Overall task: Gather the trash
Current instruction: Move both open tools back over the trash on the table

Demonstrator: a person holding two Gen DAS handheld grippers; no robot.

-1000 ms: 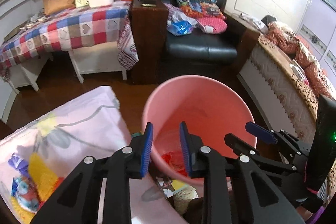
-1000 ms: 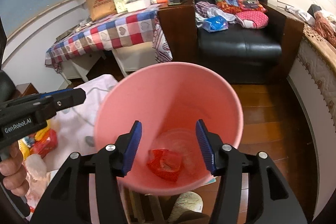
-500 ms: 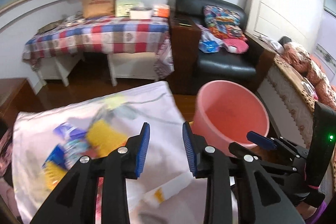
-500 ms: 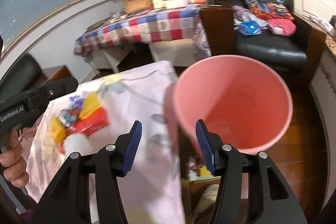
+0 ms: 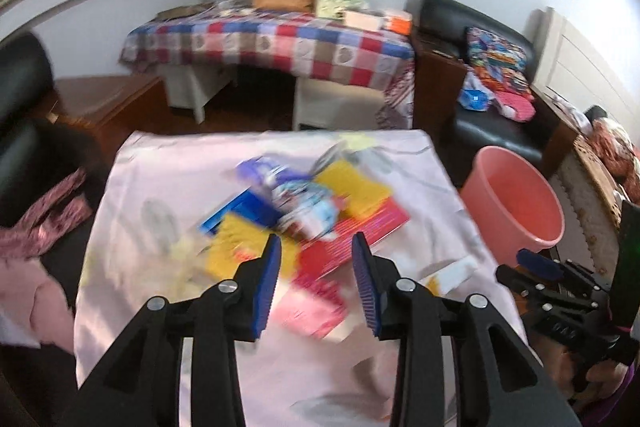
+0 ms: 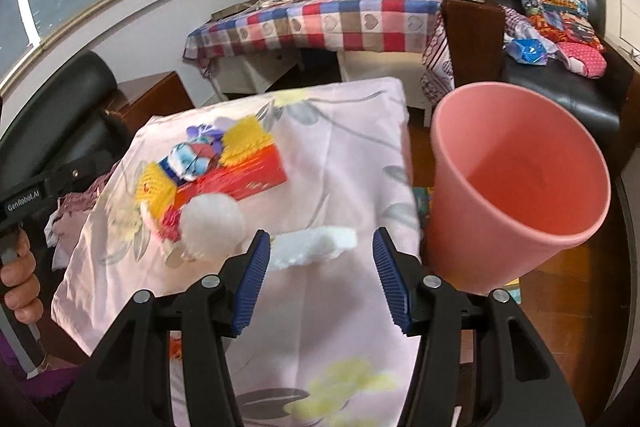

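Jaws of left gripper [image 5: 316,283] opening, empty; pink bin [image 6: 516,187] tilts rightward.

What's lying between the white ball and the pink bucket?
In the right wrist view, a white foam piece on the cloth lies between ball and bucket.

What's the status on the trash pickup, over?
Left gripper opening, empty, above trash pile. Right gripper open, empty, over white foam piece. Pink bin beside table, unobstructed.
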